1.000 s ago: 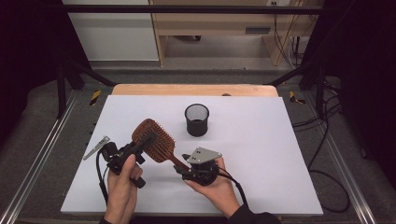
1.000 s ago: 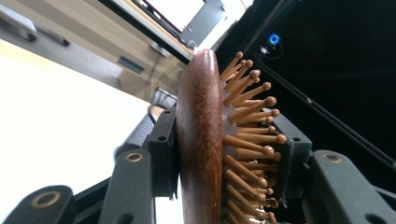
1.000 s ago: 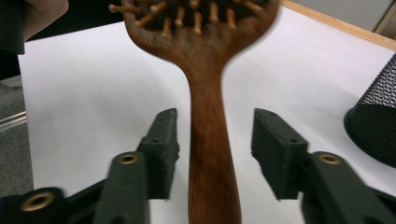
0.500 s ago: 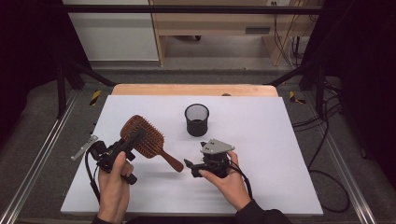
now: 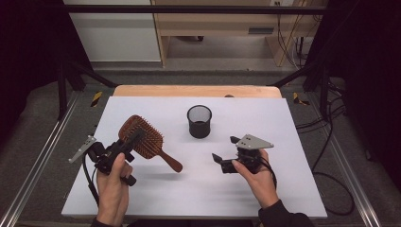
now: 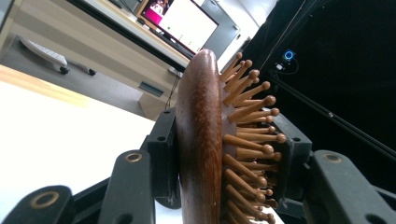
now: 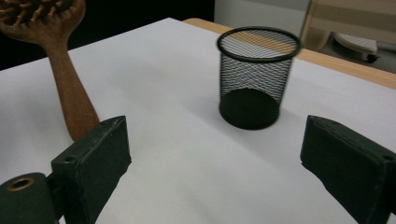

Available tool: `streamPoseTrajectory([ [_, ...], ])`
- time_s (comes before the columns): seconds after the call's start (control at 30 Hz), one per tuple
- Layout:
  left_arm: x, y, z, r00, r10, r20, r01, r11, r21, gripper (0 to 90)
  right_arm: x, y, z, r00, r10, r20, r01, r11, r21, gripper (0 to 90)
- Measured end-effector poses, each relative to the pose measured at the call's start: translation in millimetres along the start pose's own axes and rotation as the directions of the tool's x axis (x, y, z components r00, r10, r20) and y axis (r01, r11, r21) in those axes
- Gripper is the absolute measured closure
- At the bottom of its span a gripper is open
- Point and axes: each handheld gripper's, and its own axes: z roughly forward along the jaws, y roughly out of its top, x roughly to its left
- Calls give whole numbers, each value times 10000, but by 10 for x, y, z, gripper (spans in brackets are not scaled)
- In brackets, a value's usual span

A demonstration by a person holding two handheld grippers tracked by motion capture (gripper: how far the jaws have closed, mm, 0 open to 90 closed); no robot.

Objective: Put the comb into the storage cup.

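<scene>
Hairbrush [image 5: 142, 138]: dark brown wood, oval head with round-tipped wooden pins, handle slanting down to the right (its end off the table).
Place: lifted over the left near part of the white table [image 5: 302, 142].
Left gripper [image 5: 134, 140]: clenched on the brush head, wood back against one pad, pins against the other.
Right gripper [image 5: 225, 150]: released, jaws just opened wide with nothing between them, pointing left toward the handle.
Mesh cup [image 5: 199, 121]: upright, mid-table, farther back.
</scene>
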Motion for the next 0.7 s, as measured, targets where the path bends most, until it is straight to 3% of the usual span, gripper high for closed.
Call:
streamPoseTrajectory([
  [0.13,-16,-8,14,9999,162,15,-162,9998,80,522,-81,-107,-132,9986,62,534,-40,9991,-411,75],
  [0.17,-19,-3,24,9996,288,43,-288,9995,148,522,-97,-173,-177,9952,-68,973,119,9986,-511,58],
  [0.27,-31,18,65,9976,648,239,-655,9975,278,522,-114,-236,-206,9915,-139,1293,218,9980,-600,52],
  [0.37,-56,25,83,9975,576,417,-589,9978,314,522,-154,-314,-259,9916,-156,1285,214,9988,-435,53],
  [0.43,-80,29,88,9962,766,408,-781,9963,360,521,-185,-342,-315,9909,-61,1347,129,9987,-493,59],
  [0.47,-88,29,83,9957,854,367,-868,9954,394,521,-210,-374,-385,9897,264,1409,-168,9975,-690,60],
  [0.5,-91,28,73,9955,890,337,-904,9951,405,521,-210,-374,-385,9897,264,1409,-168,9975,-690,60],
  [0.53,-90,26,67,9958,850,332,-863,9955,401,521,-228,-440,-461,9859,841,1446,-713,9932,-921,66],
  [0.6,-87,31,68,9967,736,333,-750,9963,415,521,-232,-472,-491,9845,1002,1440,-866,9914,-978,70],
  [0.7,-118,66,85,9980,524,362,-534,9982,269,521,-252,-495,-520,9830,751,1676,-616,9946,-840,67],
])
